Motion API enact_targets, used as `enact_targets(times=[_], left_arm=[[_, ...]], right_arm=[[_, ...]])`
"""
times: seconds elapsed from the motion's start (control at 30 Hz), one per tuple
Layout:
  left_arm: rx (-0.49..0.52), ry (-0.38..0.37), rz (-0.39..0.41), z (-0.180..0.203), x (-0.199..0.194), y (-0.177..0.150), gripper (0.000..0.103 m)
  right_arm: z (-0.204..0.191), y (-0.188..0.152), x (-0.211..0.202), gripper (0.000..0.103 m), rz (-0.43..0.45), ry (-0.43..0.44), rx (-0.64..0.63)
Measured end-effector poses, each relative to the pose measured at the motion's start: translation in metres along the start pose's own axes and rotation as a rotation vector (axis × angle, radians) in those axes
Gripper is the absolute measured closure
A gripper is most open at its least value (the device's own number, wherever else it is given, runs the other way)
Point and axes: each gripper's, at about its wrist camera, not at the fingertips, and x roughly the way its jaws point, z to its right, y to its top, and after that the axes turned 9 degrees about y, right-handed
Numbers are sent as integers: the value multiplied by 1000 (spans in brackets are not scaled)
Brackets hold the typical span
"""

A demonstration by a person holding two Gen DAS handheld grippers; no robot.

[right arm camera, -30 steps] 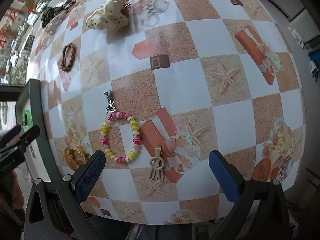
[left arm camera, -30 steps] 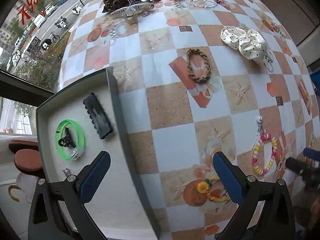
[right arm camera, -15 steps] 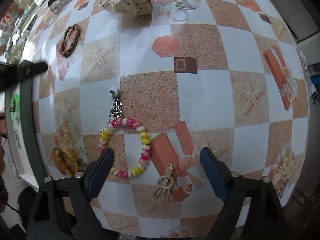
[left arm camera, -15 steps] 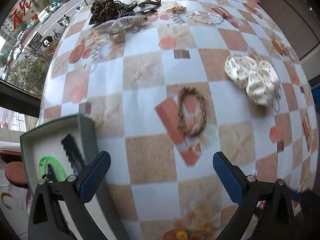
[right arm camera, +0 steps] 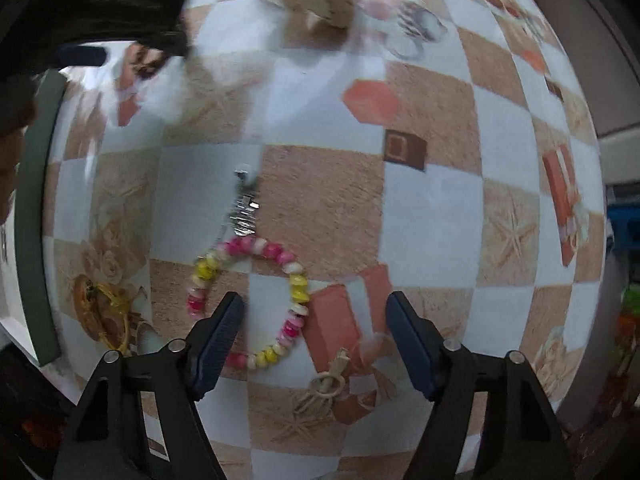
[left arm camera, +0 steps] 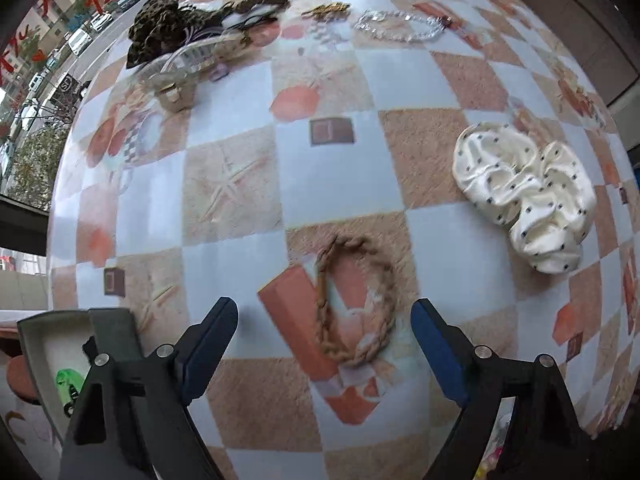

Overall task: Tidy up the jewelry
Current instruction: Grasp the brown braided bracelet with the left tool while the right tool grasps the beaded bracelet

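A brown braided bracelet [left arm camera: 354,300] lies flat on the checked tablecloth. My left gripper [left arm camera: 324,318] points down over it, jaws closing, with the bracelet between the blue pads [left arm camera: 212,340] and untouched. In the right wrist view a pink, yellow and white beaded bracelet [right arm camera: 298,280] with a silver charm [right arm camera: 245,216] lies on the cloth. My right gripper [right arm camera: 315,308] hangs over its right half, jaws closing, and the pads [right arm camera: 408,344] are apart from the beads. A grey tray [left arm camera: 114,334] at the lower left holds a green bracelet [left arm camera: 68,378].
A white dotted scrunchie [left arm camera: 520,192] lies to the right. Far off sit a heap of dark hair pieces [left arm camera: 168,28] and a clear bead bracelet [left arm camera: 400,26]. A beige knotted piece [right arm camera: 328,380] and a yellow flower bracelet [right arm camera: 104,312] lie close by. The tray wall [right arm camera: 36,240] runs along the left.
My left gripper has left the tray and come down over the braided bracelet. My right gripper has shifted over the beaded bracelet and lower, and its jaws have narrowed.
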Motion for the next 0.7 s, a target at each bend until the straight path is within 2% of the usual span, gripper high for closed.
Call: enact_targets(times=[0.07, 0.13, 0.17, 0.27, 0.3, 0.33, 0.4, 0.43, 0.47, 0.7], left_arm=[[12, 0, 8, 3, 0, 3, 13], [21, -22, 15, 7, -3, 4, 27], [25, -33, 15, 8, -4, 5, 31], [45, -56, 20, 17, -9, 8, 56], [54, -57, 23, 21, -12, 8, 70], [63, -62, 20, 23, -14, 9, 83], [63, -85, 11, 25, -16, 8, 87], [57, -102, 7, 24, -17, 8, 87], [52, -110, 6, 22, -19, 7, 87], [13, -150, 22, -1, -42, -9, 87]], right_arm=[[-7, 0, -1, 36, 8, 0, -24], [-11, 0, -2, 39, 9, 4, -35], [-15, 1, -2, 39, 8, 6, -35], [-16, 3, -3, 47, 8, 8, -32], [-12, 2, -8, 50, 9, 9, -33], [-12, 1, -12, 57, 12, 9, -34], [-12, 3, -14, 70, 15, 11, -37], [-12, 5, -15, 86, 18, 13, -36], [-13, 6, -15, 94, 17, 16, -32], [4, 10, -31, 94, 42, 104, 46]])
